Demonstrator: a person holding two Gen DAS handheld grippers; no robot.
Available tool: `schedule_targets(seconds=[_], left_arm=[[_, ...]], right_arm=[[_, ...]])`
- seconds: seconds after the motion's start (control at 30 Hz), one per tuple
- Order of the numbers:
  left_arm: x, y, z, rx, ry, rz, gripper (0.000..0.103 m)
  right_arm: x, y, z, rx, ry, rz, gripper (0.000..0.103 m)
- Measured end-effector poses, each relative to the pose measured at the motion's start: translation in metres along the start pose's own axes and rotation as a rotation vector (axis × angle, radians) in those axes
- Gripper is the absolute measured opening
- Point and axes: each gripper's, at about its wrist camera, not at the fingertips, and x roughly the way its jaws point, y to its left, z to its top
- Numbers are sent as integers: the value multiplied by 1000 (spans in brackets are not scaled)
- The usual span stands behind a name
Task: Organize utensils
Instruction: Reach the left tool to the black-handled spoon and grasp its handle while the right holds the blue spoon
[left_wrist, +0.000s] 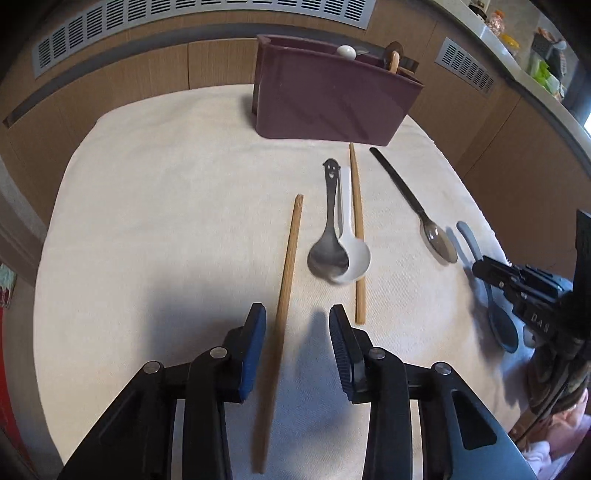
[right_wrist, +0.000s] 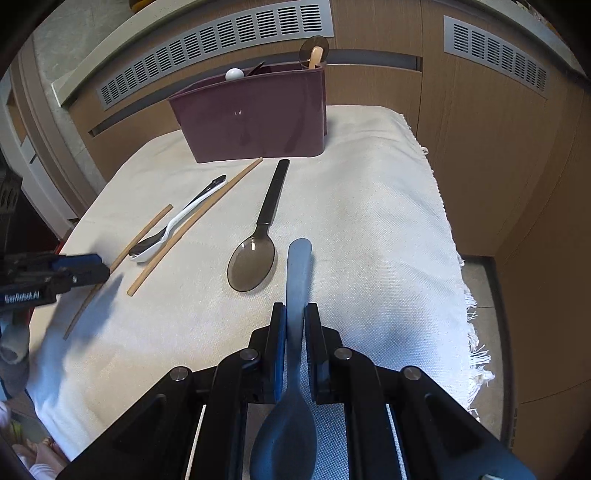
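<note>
Left wrist view: a cream cloth (left_wrist: 155, 206) covers the table; its far edge runs under the maroon holder (left_wrist: 332, 107) at twelve o'clock, and its left edge curves down at nine o'clock. The left half of the cloth is bare, so that side has open room. The left gripper (left_wrist: 297, 321) has its jaws partly open, with a wooden chopstick (left_wrist: 286, 280) lying between them; neither pad presses on it. A second chopstick (left_wrist: 357, 229) lies just beside the right pad at one o'clock. Between the two chopsticks a steel spoon (left_wrist: 327, 247) and a white spoon (left_wrist: 352, 258) lie touching, bowls overlapping. A dark-handled spoon (left_wrist: 424, 218) lies at two o'clock. At three o'clock the right gripper (left_wrist: 491, 273) holds a blue spoon (left_wrist: 498, 325) close to the cloth's right edge.

Right wrist view: the cloth's fringed right edge (right_wrist: 476, 332) drops off at three o'clock, with wooden cabinet fronts beyond. The right gripper (right_wrist: 295, 314) is nearly closed, its pads clamped on the handle of the blue spoon (right_wrist: 299, 273), bowl towards the camera. The dark-handled spoon (right_wrist: 258, 247) lies just beside it at eleven o'clock. The holder (right_wrist: 255, 114) stands at twelve o'clock, utensils poking out. The left gripper (right_wrist: 92, 266) sits at nine o'clock over its chopstick (right_wrist: 122, 254).
</note>
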Motion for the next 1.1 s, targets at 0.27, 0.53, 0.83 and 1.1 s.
schedule_targets(seconds=[0.27,0.53,0.83,1.1], left_arm=[[2,-64,20,137,-65,-93,37],[46,-113,31,113,-10,-102,48],[68,-134,42,109,16,-25,52],[57,-124,33,146,-30,3,36]], right_arm=[[0,-10,-4,39,-11,21,10],[-8,-22,-10,75,-27,12,10],[-16,-23,-17,68,-32,-10,10],[-18,-19,-16,61,-20,-27,10]])
